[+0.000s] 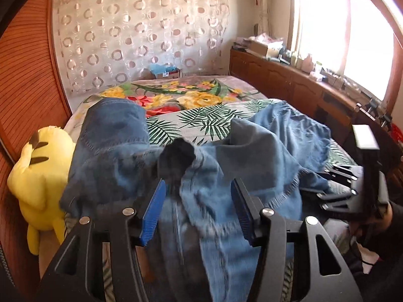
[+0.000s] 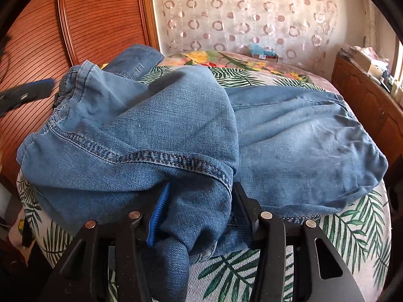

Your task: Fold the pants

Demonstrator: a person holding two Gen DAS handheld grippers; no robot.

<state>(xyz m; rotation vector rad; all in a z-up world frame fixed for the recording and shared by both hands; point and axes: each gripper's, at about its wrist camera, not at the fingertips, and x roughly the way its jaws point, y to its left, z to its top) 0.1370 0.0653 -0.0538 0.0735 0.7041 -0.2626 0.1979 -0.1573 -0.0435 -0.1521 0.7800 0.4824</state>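
Lying in a rumpled heap across the middle of both views, the blue denim pants [image 2: 156, 136] rest on a bed covered by a leaf-print sheet [image 2: 352, 226], with a flowered blanket [image 1: 191, 95] further back. In the right wrist view one part of the garment is folded over another, a thick double-stitched seam [image 2: 151, 157] running across the centre, and the paler, creased stretch reaching toward the right edge. The right gripper [image 2: 199, 211] sits at the bottom centre with a bunched fold of denim between its fingers; the blue pad on the left meets the cloth, but whether the jaws actually clamp it I cannot tell. In the left wrist view the left gripper [image 1: 199, 209] stands open, its blue pads [image 1: 153, 211] apart, blurred denim passing between them untouched. A yellow plush toy [image 1: 40, 173] sits at the left edge, beside the bed.
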